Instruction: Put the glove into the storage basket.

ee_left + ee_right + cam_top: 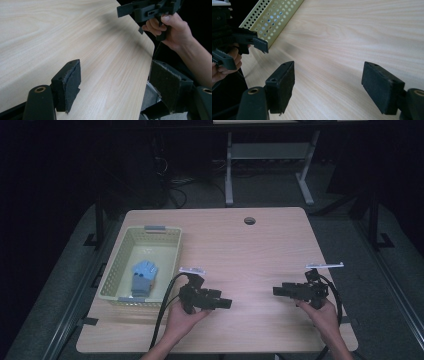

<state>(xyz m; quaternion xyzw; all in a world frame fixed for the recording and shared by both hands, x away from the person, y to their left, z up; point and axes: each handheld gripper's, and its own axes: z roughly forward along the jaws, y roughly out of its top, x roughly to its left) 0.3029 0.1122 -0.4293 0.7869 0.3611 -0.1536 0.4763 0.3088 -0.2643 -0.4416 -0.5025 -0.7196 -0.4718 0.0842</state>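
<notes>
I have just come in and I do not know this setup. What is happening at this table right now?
A person sits at a wooden table with a two-jaw gripper in each hand. The left gripper and the right gripper point toward each other over bare tabletop, both with jaws open and holding nothing. A pale yellow basket stands at the table's left side with a blue object lying inside it. Nothing is being handled at this moment.

My high view looks down and forward over the whole wooden table point(260, 245). My left gripper view sits close above it, facing the right gripper point(120, 11) at 1 o'clock; my right gripper view faces the left gripper point(263, 46) at 10 o'clock.
</notes>
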